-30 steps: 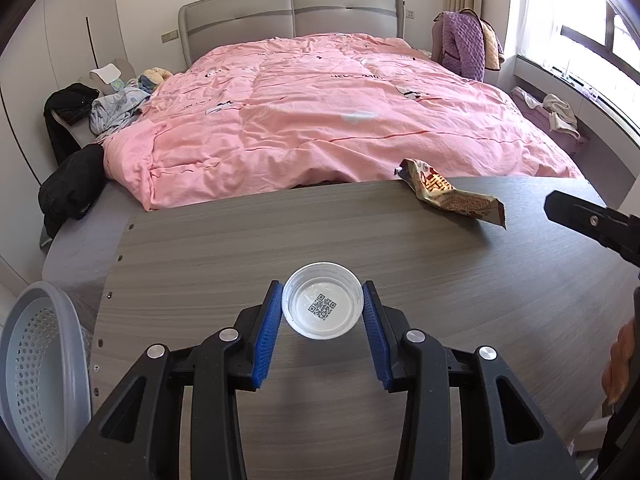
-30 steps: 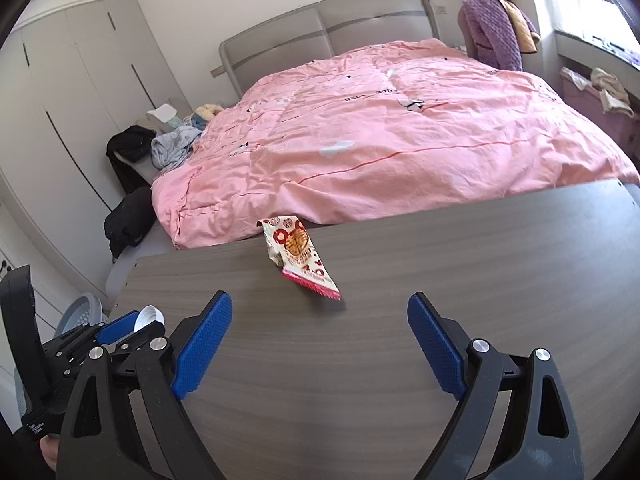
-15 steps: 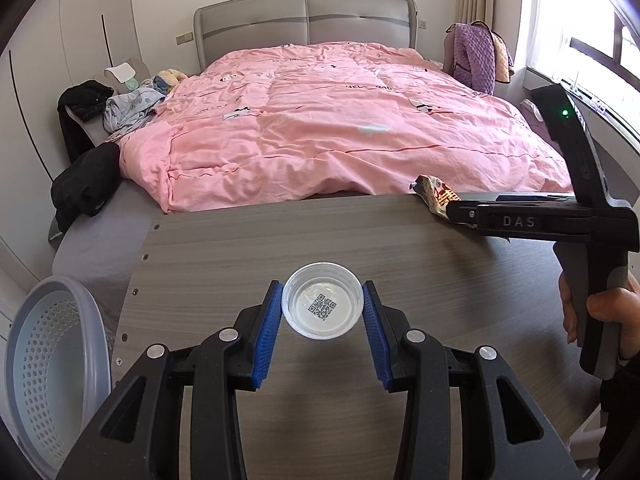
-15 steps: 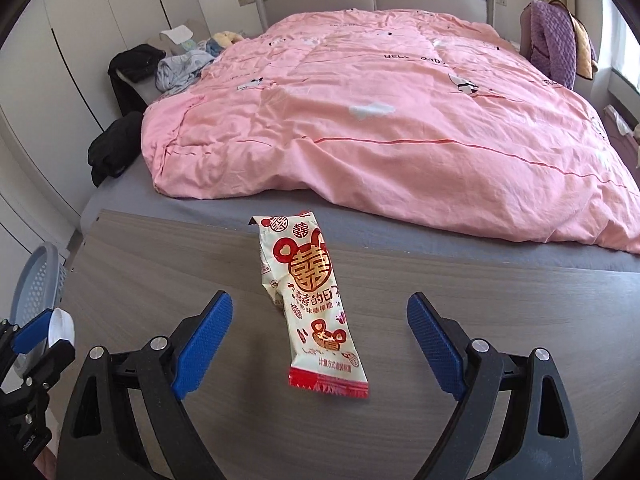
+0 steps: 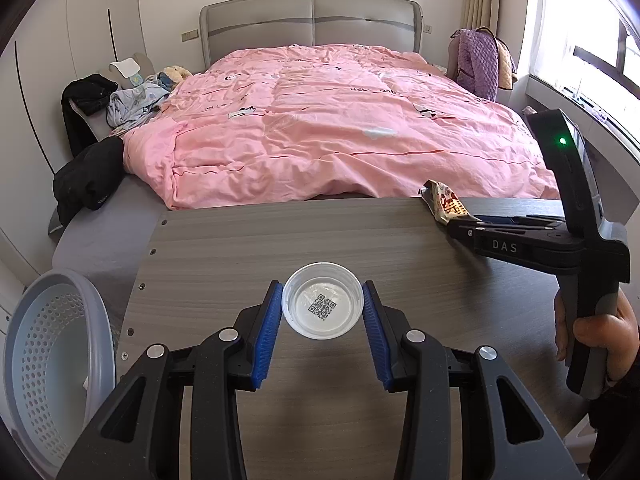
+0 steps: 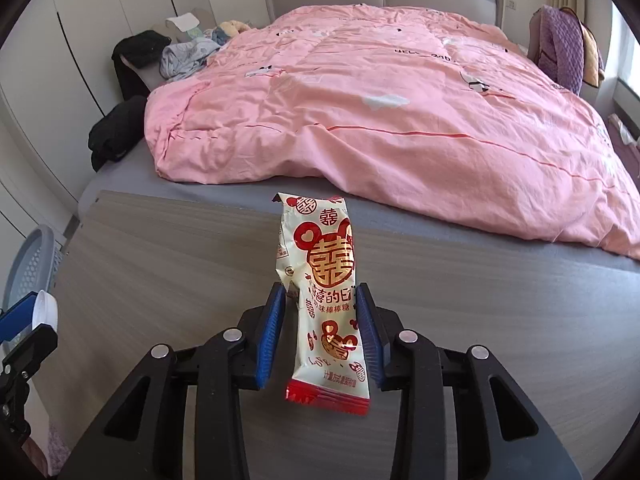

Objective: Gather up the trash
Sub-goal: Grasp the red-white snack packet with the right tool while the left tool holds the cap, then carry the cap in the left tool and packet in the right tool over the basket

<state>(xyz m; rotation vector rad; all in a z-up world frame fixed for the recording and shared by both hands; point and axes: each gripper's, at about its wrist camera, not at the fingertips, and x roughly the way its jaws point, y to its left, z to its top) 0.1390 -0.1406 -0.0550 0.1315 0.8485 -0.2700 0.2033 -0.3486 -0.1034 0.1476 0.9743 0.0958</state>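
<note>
Now both grippers have trash between their blue pads above the grey wood-grain table (image 5: pixel 248 248). Left gripper (image 5: pixel 322 312) is clenched on a small white plastic lid (image 5: pixel 322 306), open side up, with a QR code printed inside it; each pad presses against the rim, one on either side. Right gripper (image 6: pixel 322 320) has just been closing its jaws, and the pads now squeeze the lower half of a cream-and-red snack wrapper (image 6: pixel 326 280), which stands up between them with its torn top edge toward the bed (image 6: pixel 400 100) and its red sealed end hanging nearest the camera. From the left wrist view the wrapper's upper end sticks out past the right tool's black tip, near the table's far edge. A pale perforated laundry basket (image 5: pixel 44 360) sits off the table's left side, beside the bed's grey base
</note>
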